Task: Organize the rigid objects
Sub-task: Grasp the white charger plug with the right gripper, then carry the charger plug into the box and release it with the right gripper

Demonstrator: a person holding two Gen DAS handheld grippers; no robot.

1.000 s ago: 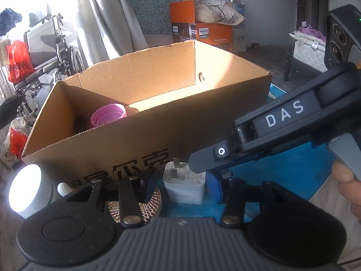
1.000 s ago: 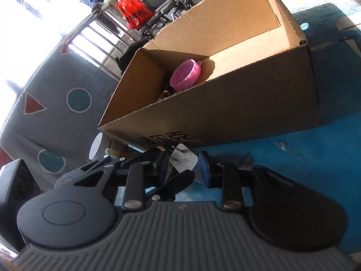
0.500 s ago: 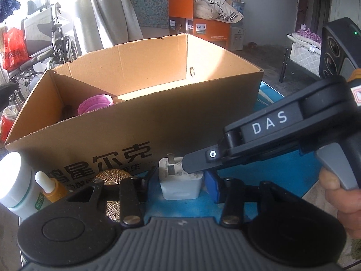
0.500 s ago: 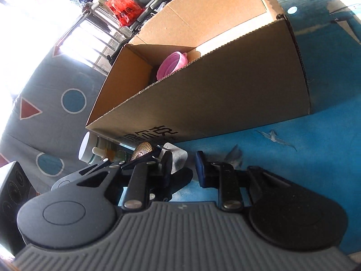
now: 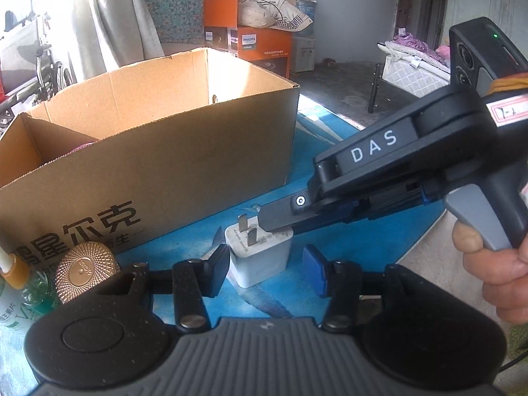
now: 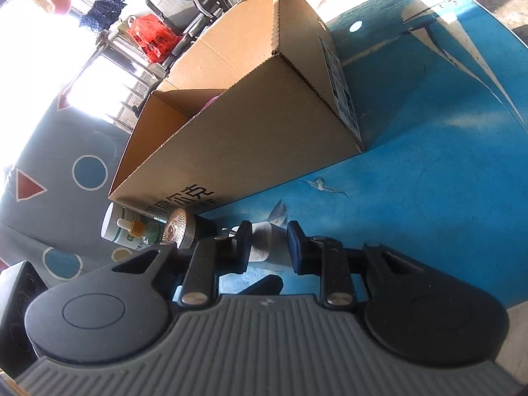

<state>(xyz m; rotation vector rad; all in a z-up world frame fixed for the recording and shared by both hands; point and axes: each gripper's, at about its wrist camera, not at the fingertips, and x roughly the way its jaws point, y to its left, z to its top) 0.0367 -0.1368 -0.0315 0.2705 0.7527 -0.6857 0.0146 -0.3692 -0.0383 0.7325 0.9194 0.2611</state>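
In the left wrist view, the white plug adapter point(image 5: 259, 255) is seen standing prongs-up on the blue mat point(image 5: 379, 241), just in front of the cardboard box point(image 5: 184, 151) and between the pads of the left gripper point(image 5: 265, 272). The left jaws are opening, and a gap shows on both sides of the adapter, so nothing is clamped. The right gripper point(image 5: 280, 222) is reached in from the right, held by a hand point(image 5: 495, 260), its tips laid against the adapter's top right edge, apparently to steady or seize it. Just left of the adapter, close against the box front, a copper-coloured round case point(image 5: 86, 269) and a dropper bottle point(image 5: 16, 270) are crowded.

In the right wrist view, the adapter point(image 6: 260, 242) is framed between the right gripper's fingers point(image 6: 298, 247), which are set narrowly apart; the left pad touches it, while a slim gap is left at the right pad. A firm clamp is not shown. The tall near wall of the box is judged the obstacle to be cleared. A white jar point(image 6: 114, 222) lies by the box corner.
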